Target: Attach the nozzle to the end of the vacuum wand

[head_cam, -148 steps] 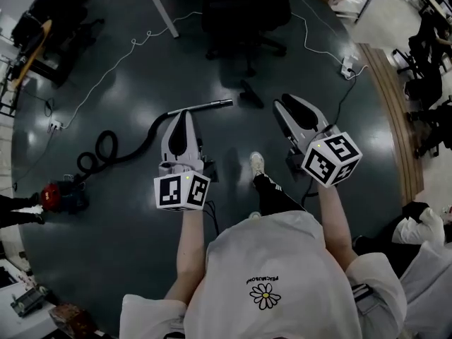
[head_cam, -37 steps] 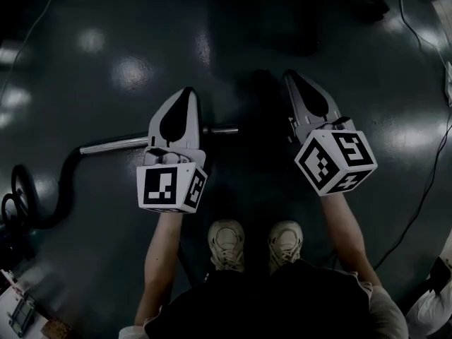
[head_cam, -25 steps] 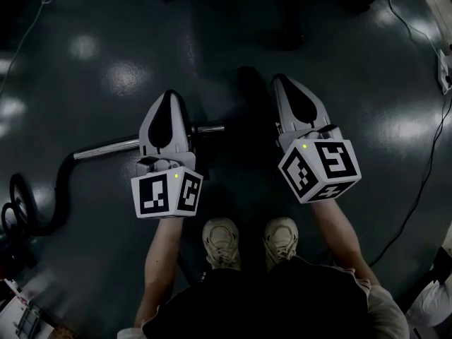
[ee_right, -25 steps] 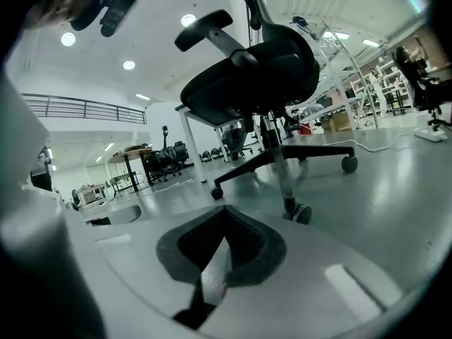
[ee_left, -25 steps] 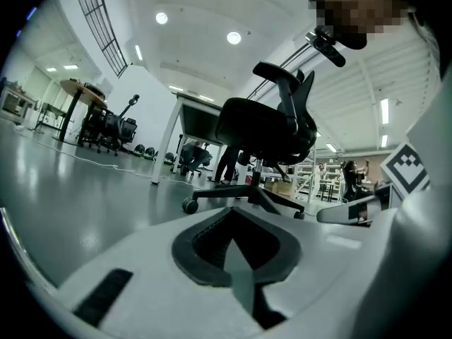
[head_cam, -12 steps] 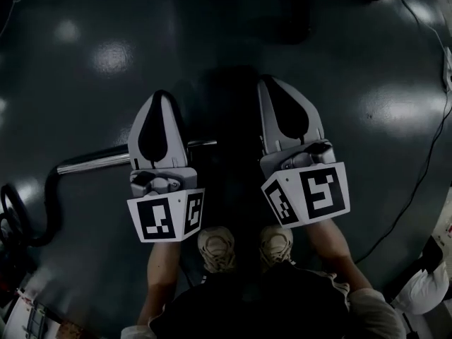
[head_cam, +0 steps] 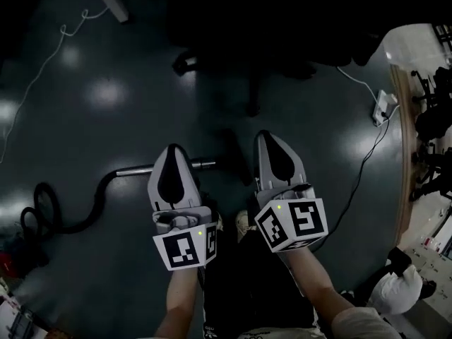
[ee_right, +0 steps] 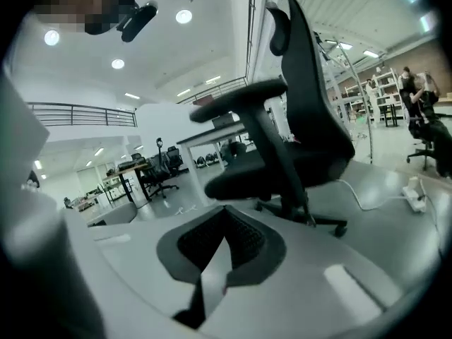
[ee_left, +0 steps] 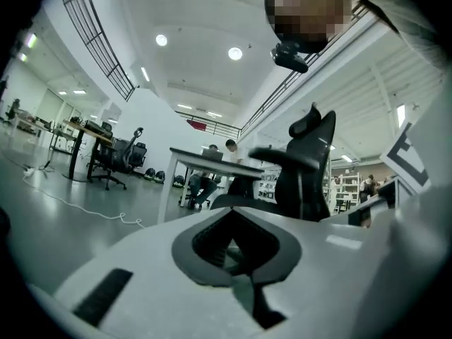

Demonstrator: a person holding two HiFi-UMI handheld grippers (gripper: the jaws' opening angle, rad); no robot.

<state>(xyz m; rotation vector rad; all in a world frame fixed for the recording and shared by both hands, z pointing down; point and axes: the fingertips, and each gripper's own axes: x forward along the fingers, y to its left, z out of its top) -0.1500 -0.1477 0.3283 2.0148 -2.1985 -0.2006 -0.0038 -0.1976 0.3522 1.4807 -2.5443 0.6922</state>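
The left gripper and right gripper, both pressed together and empty, hang above the floor, where the vacuum wand lies crosswise beneath the left one, its open end pointing right toward the dim nozzle.

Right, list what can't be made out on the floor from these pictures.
- Nozzle: head view, the floor is too dark to pick it out for certain.
- Vacuum wand: head view, its middle is hidden behind the left gripper.
- Hose: head view, its far end is lost in the dark at the left edge.
- Both gripper views: they look level at the office chair, so neither shows the wand or the nozzle.
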